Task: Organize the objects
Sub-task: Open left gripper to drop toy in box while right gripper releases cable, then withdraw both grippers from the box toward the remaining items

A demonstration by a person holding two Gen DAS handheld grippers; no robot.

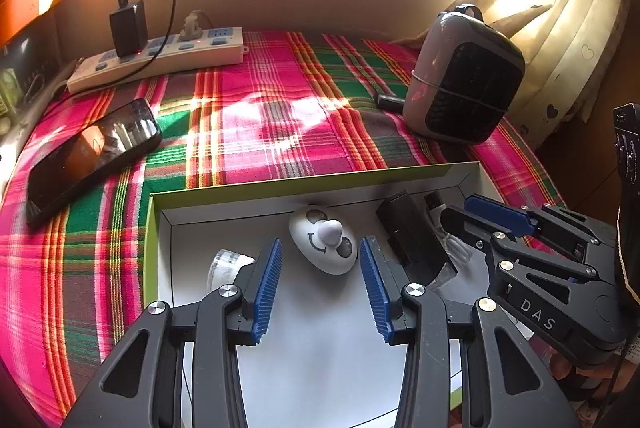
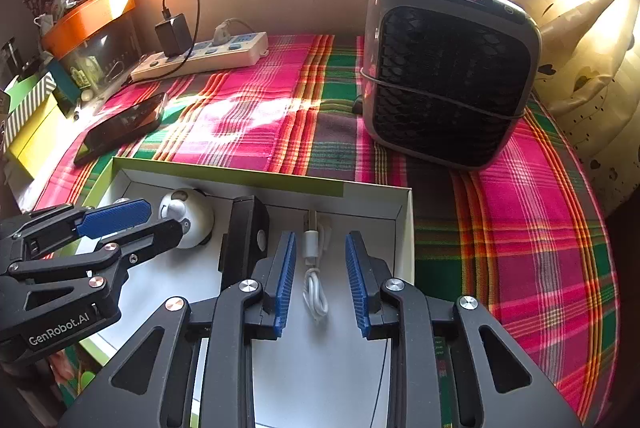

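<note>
Left gripper (image 1: 320, 252): I see its jaws spread, nothing pinched, over the white box (image 1: 160, 228).
Right gripper (image 2: 320, 256): spread too, straddling the white cable (image 2: 314, 288) without touching.
Box contents: white egg-shaped gadget (image 1: 320, 248) near the far wall, black device (image 2: 244, 240) beside it.
Cloth (image 1: 280, 116), left edge: phone (image 1: 92, 152).
Far edge: power strip (image 1: 160, 56) left, heater (image 2: 448, 68) right.

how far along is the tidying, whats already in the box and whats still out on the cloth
Done: the white egg-shaped gadget, a black block and a coiled white cable already lie in the white box.
In hand: nothing. The left tool and right tool both hang open above the box.
Left, probably: the phone still lies on the plaid cloth, beside the power strip and small heater.
</note>
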